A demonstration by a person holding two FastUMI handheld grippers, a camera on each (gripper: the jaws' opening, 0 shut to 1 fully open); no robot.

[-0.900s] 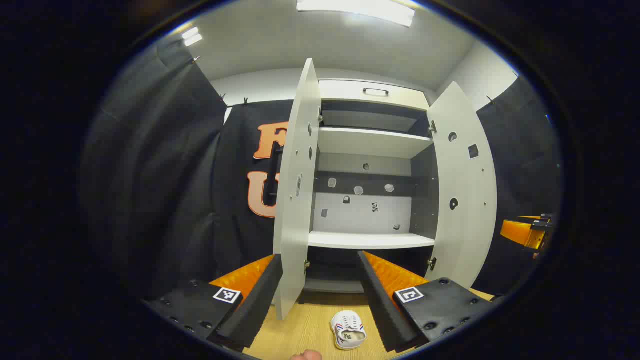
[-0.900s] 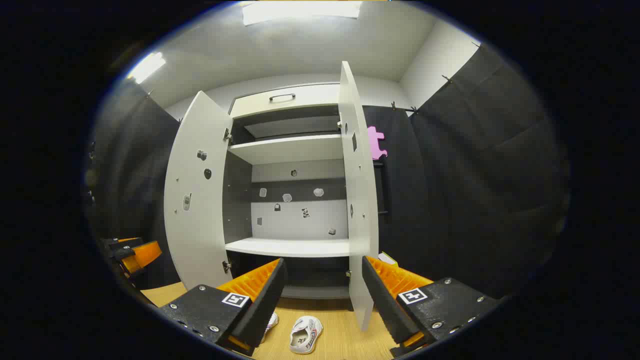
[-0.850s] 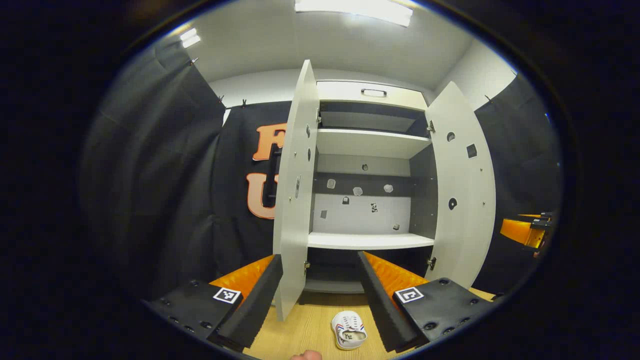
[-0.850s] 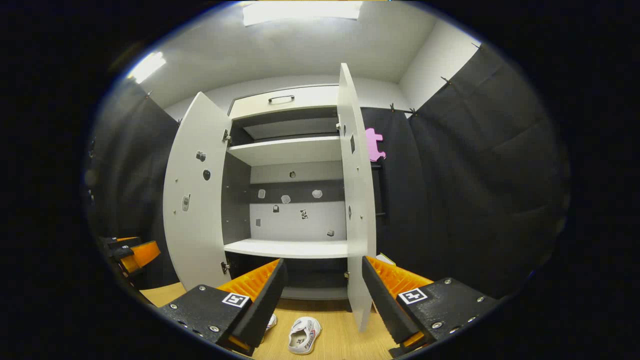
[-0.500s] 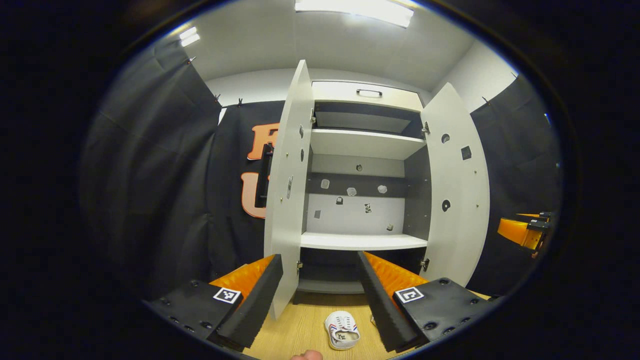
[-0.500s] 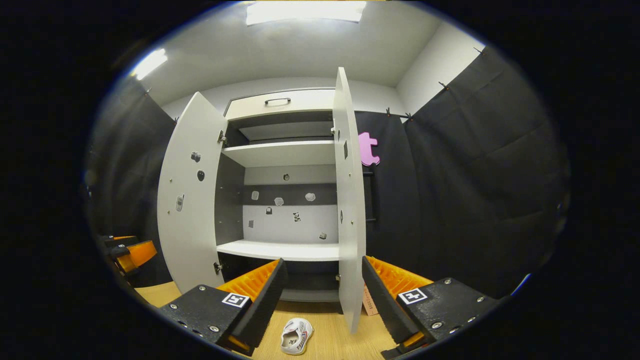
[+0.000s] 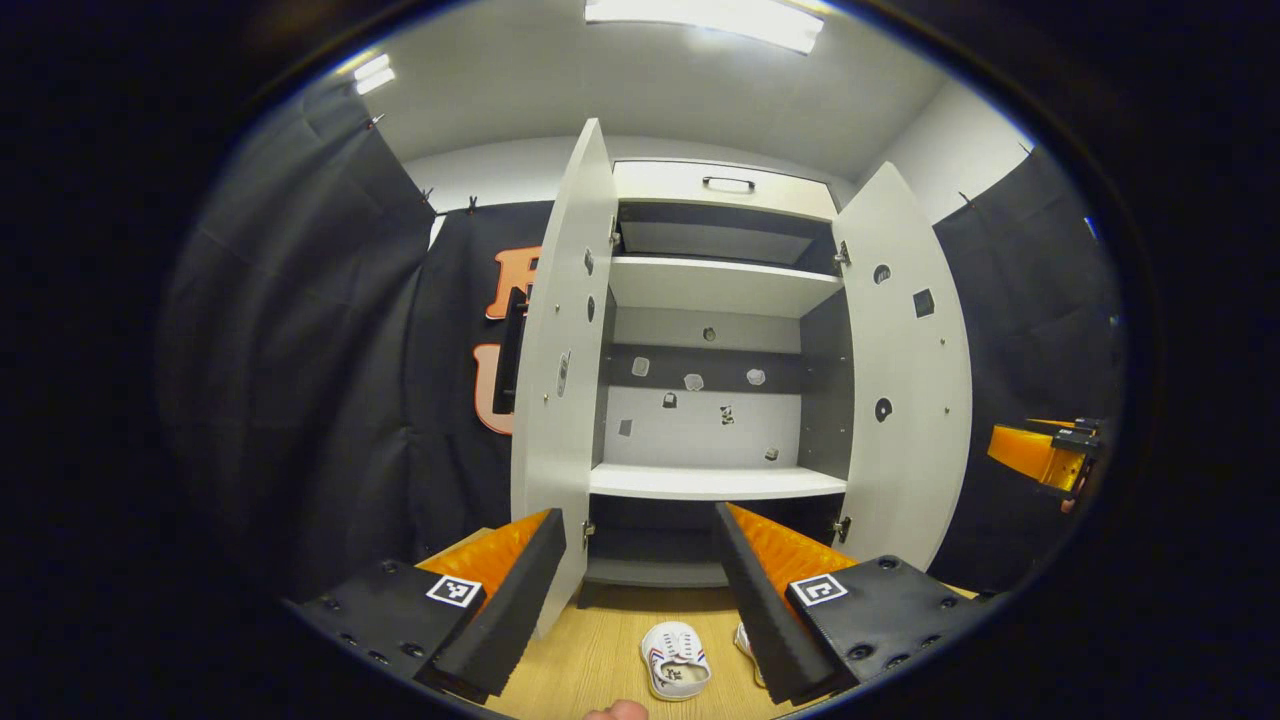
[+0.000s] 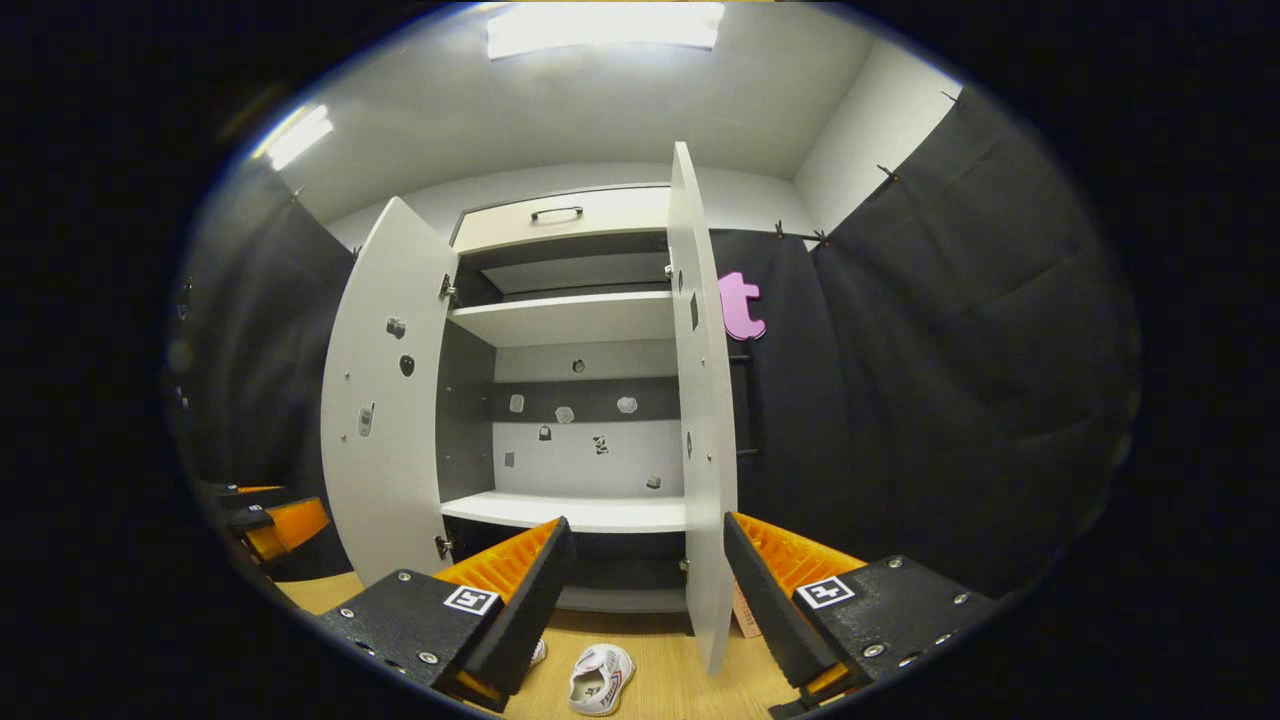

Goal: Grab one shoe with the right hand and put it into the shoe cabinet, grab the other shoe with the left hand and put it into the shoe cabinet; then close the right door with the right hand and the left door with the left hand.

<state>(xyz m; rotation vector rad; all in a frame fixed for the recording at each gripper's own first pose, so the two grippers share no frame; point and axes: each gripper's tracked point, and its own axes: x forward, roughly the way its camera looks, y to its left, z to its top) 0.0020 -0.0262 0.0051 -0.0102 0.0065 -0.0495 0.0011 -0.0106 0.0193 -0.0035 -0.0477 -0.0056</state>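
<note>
Facing the open shoe cabinet (image 8: 560,510), I hold my right gripper (image 8: 640,590) and left gripper (image 7: 640,580) spread wide, empty. Two small white sneakers (image 8: 600,678) lie on the wooden floor (image 8: 670,680) near the cabinet's front edge; likely light and soft, best pinched across the collar.

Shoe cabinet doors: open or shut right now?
Open. Both doors, left door and right door, swing outward, exposing the bare shelves; the shoes lie on the floor.

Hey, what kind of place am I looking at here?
Likely a staged recording booth, not a home: black cloth walls hang around a white shoe cabinet with both doors open, and two small shoes lie on the wooden floor under ceiling strip lights.
</note>
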